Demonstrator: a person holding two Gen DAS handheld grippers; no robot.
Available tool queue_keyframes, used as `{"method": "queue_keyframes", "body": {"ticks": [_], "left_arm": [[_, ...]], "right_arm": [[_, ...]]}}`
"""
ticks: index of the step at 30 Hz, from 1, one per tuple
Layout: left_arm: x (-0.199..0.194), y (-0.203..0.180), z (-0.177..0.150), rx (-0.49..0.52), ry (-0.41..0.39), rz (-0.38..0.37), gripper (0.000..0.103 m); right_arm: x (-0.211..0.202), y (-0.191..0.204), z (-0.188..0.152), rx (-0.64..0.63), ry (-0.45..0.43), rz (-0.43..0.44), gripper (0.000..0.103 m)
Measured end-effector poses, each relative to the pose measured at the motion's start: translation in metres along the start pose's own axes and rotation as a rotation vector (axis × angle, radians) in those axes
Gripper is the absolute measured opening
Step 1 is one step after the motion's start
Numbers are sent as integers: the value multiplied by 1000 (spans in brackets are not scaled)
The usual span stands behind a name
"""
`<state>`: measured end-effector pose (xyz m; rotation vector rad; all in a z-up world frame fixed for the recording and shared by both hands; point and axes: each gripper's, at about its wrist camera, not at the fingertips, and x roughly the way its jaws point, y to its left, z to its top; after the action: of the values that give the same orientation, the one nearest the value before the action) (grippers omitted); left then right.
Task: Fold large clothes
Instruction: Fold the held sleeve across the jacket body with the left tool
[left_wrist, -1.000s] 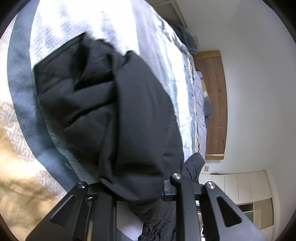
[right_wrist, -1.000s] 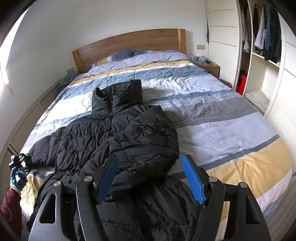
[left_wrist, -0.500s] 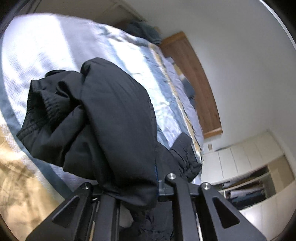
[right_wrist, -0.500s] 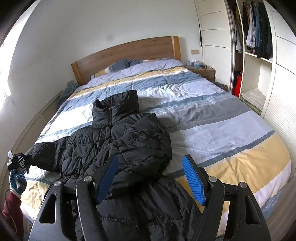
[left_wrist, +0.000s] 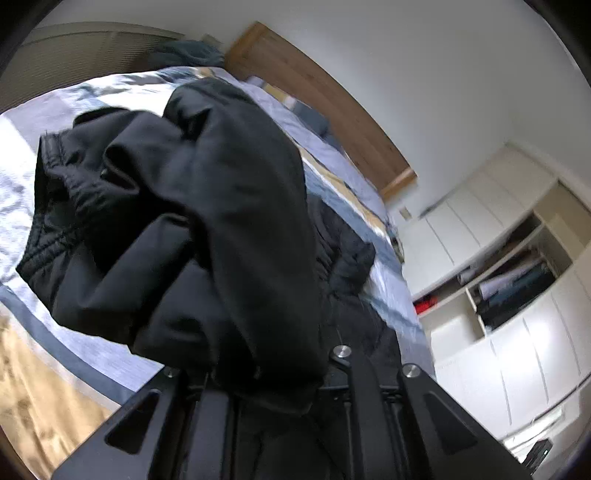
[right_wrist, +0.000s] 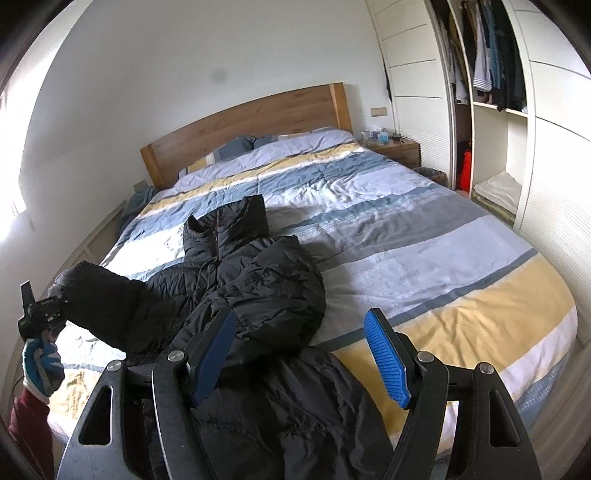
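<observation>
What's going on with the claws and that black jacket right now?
Left claw shut on the sleeve, lifted off the bed. Right claw open, empty, above the jacket. Nothing in the way.

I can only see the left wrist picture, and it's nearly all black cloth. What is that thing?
Observer: A black puffer jacket spread on a striped bed. The left gripper is shut on the end of one sleeve.
Operator: Is the sleeve lying on the bed?
Observer: No, it is lifted clear of the bed, stretched out to the jacket's side.
Operator: And the other gripper?
Observer: The right gripper is open, above the jacket's lower part, with nothing between its blue pads.
</observation>
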<state>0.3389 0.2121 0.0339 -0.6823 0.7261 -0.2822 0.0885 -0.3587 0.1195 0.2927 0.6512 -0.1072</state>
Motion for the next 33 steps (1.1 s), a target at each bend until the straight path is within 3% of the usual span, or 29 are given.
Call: {"method": "queue_keyframes", "body": {"ticks": [7, 15, 21, 27, 33], "left_arm": [[26, -38, -36, 102, 85, 19, 11], [54, -75, -90, 313, 179, 123, 11], [64, -81, -136, 461, 235, 200, 12], [73, -71, -153, 503, 290, 244, 14], [63, -78, -166, 516, 315, 209, 24]], "right_arm": [[-11, -25, -8, 35, -4, -10, 71], [-21, -50, -16, 70, -7, -22, 71], [-23, -64, -22, 88, -1, -29, 71], [-22, -77, -33, 123, 19, -29, 71], [-17, -78, -41, 136, 44, -9, 71]]}}
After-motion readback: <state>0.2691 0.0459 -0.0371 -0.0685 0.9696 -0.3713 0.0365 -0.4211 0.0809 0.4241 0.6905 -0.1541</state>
